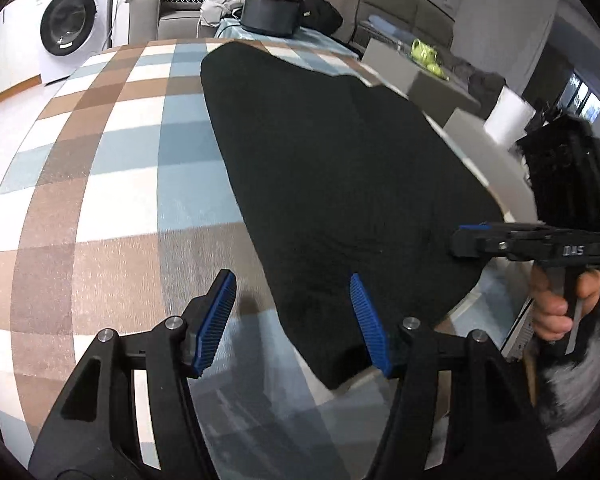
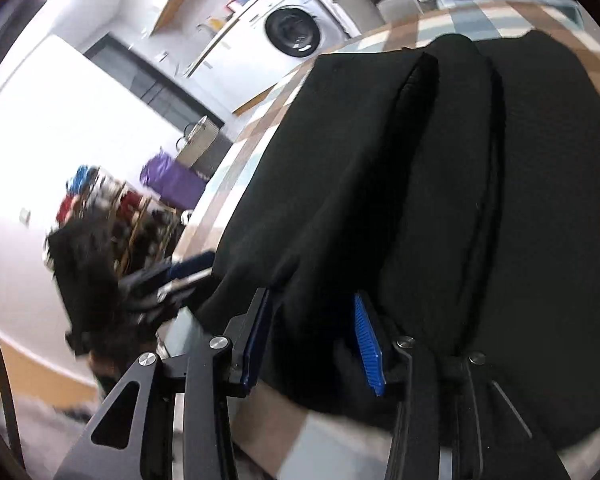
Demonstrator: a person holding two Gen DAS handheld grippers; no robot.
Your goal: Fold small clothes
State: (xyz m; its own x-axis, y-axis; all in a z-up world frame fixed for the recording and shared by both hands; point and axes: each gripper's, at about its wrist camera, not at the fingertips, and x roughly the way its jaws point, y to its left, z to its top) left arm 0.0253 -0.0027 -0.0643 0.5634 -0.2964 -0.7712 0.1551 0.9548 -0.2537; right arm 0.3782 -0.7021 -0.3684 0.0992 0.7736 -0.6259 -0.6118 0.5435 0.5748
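Observation:
A black garment [image 1: 340, 168] lies spread flat on the brown, blue and white checked tablecloth [image 1: 120, 160]. My left gripper [image 1: 292, 320] hovers open over the garment's near left edge, and its right finger [image 1: 366, 320] is above the cloth. In the right wrist view the garment [image 2: 480, 200] shows long folds and seams. My right gripper [image 2: 314, 340] stands open at the garment's near edge, with a loose hump of black cloth between its blue pads [image 2: 366, 340]. A hand [image 1: 556, 304] holds the right gripper [image 1: 472, 240] at the garment's right side. The left gripper [image 2: 188, 268] is blurred.
A washing machine [image 1: 68, 20] stands beyond the table's far left. A black pot [image 1: 270, 14] sits on a blue cloth behind the table. Grey boxes [image 1: 400, 68] and a white roll [image 1: 508, 116] are past the right table edge. A cluttered rack [image 2: 112, 208] stands by the wall.

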